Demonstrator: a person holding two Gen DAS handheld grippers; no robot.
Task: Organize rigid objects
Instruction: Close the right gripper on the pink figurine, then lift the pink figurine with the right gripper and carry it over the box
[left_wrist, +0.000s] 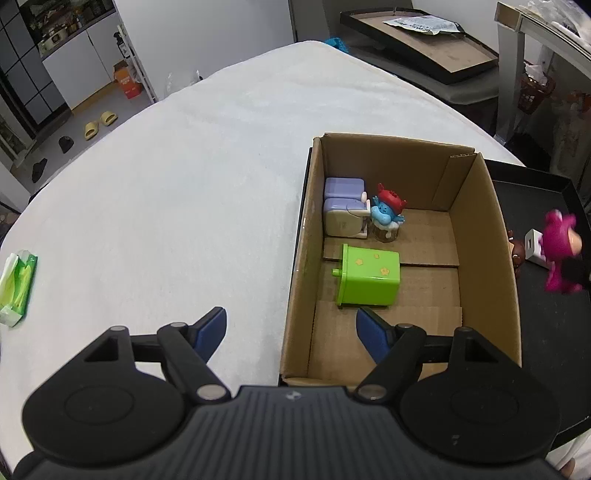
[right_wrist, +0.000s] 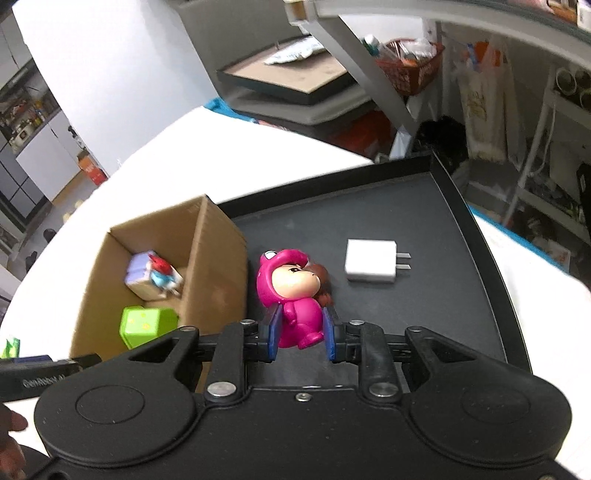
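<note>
R gripper (right_wrist: 301, 332) clamps pink figurine (right_wrist: 291, 295) btwn its blue pads, over black tray (right_wrist: 461, 229)
L gripper (left_wrist: 291, 328) wide open, nothing in it; cardboard box (left_wrist: 495, 236) w/ green bin (left_wrist: 369, 275) just ahead of its R finger; white charger (right_wrist: 371, 266) lies ahead-right of R fingers

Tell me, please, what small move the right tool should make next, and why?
Probably carry the pink figurine leftward over the cardboard box. The right tool is shut on it above the black tray, and the box already holds other toys.
</note>
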